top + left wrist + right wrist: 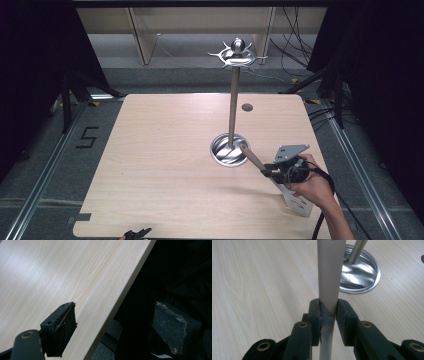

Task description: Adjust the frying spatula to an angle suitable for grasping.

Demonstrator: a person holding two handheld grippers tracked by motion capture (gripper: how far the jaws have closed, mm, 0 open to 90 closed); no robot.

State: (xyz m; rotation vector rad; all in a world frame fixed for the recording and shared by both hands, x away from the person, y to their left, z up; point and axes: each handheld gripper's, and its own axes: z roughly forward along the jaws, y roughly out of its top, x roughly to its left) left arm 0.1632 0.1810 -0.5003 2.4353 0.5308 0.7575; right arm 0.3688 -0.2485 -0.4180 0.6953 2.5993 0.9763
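Note:
My right gripper [267, 172] is shut on the beige handle [252, 157] of a kitchen utensil, held above the table's right front part. The handle points up-left toward a metal stand. The utensil's white slotted head [298, 201] hangs below the hand. In the right gripper view the pads [315, 311] press on the handle [329, 270] from both sides. The stand has a round steel base [228, 150], a tall pole [232, 105] and a ring of hooks [238, 54] on top. My left gripper [137, 233] rests at the table's front edge, jaws wide apart and empty [115, 307].
The light wooden table [165, 165] is bare to the left of the stand. A small dark round spot [246, 107] sits near the far edge. Beyond the table lie grey floor, cables [295, 55] and wooden legs; dark curtains hang on both sides.

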